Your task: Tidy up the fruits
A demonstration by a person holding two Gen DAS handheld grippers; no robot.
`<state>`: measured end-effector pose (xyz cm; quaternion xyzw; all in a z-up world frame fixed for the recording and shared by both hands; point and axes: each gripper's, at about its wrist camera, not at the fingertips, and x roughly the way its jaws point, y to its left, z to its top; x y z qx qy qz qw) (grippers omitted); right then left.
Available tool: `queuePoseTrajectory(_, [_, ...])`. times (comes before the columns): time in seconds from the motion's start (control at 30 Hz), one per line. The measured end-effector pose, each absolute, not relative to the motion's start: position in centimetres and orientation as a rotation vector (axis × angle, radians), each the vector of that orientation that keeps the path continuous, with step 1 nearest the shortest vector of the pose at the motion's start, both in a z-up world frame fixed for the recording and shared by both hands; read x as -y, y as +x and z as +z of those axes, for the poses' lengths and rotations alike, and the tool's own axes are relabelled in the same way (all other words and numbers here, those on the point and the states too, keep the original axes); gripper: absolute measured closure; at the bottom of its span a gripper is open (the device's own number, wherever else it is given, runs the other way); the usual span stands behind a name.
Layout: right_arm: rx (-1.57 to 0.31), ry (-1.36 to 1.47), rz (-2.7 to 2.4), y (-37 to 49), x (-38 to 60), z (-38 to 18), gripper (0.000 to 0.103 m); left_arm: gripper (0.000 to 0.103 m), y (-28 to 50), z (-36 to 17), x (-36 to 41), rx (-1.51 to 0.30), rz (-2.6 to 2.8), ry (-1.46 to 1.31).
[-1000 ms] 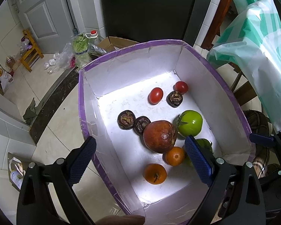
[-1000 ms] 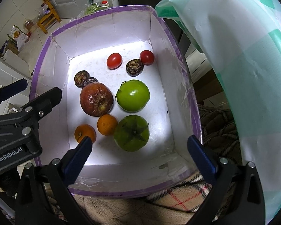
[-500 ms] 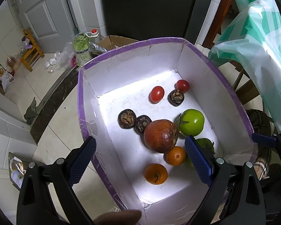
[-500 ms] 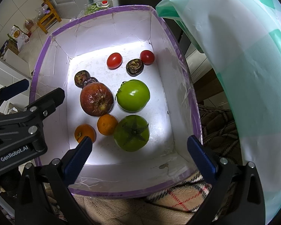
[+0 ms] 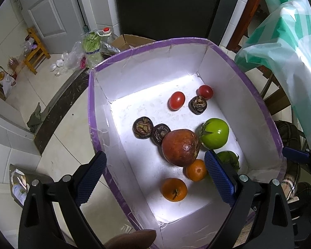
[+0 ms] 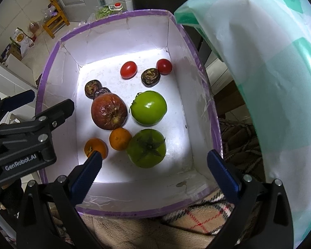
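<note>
A white box with a purple rim [image 5: 92, 112] [image 6: 51, 62] holds the fruit. In it lie a brown-red pomegranate [image 5: 180, 147] [image 6: 109, 111], two green tomatoes [image 5: 214, 132] [image 6: 149, 107] [image 6: 146, 148], two oranges [image 5: 173, 189] [image 5: 196, 170] [image 6: 96, 147] [image 6: 120, 139], two red tomatoes [image 5: 176, 100] [image 6: 128, 70] [image 6: 164, 66] and three dark wrinkled fruits [image 5: 142, 127] [image 6: 150, 77]. My left gripper [image 5: 155, 181] hangs open above the box's near left wall. My right gripper [image 6: 153, 171] is open over the near edge, holding nothing.
A green-and-white plastic sheet [image 6: 269, 72] hangs over the right side. A plaid cloth [image 6: 197, 220] lies under the box's near edge. The tiled floor at left carries bags of greens [image 5: 91, 45], a cardboard box [image 5: 128, 40] and a small wooden stool [image 5: 36, 55].
Both grippers have barely shifted; the box and fruit look slightly lower in the left wrist view. No fruit has moved.
</note>
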<state>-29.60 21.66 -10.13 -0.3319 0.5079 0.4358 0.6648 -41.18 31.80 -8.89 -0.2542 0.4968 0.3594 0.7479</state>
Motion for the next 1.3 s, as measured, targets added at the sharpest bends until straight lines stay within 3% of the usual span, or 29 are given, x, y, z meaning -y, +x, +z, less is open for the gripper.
queuePoseTrajectory(0.1, [-1.059, -0.747, 1.008, -30.2, -21.1, -7.8, 0.001, 0.011, -40.9, -7.2, -32.0, -1.057, 0.81, -0.514])
queuePoseTrajectory(0.23, [-0.86, -0.695, 1.028, -30.2, -18.3, -1.7, 0.001, 0.011, -38.9, -1.1, -32.2, -0.909, 0.874, -0.359])
queuePoseTrajectory(0.37, [-0.669, -0.527, 0.911, -26.8, -10.5, 5.7, 0.001, 0.011, -33.4, 5.6, -29.5, -0.765, 0.786, -0.257])
queuePoseTrajectory(0.47, [-0.633, -0.384, 0.706, -21.4, -2.3, 8.0, 0.001, 0.011, -27.3, 7.8, -24.7, -0.764, 0.594, -0.192])
queuePoseTrajectory(0.67, [-0.807, -0.096, 0.176, -8.5, 15.0, 4.4, 0.001, 0.011, -11.7, 5.2, -9.3, -0.905, 0.106, -0.005])
queuePoseTrajectory(0.8, [-0.9, 0.001, 0.057, -4.4, 20.3, 1.5, 0.001, 0.01, -4.8, 2.0, -3.0, -0.951, 0.025, 0.064])
queuePoseTrajectory(0.97, [-0.928, -0.002, 0.047, -2.1, 20.4, 0.2, 0.001, 0.007, -0.5, 0.1, -1.2, -0.993, -0.013, 0.024])
queuePoseTrajectory(1.3, [-0.978, 0.006, 0.057, 0.3, 19.2, -0.3, 0.001, 0.004, 0.6, -0.3, -2.4, -0.959, 0.001, 0.018])
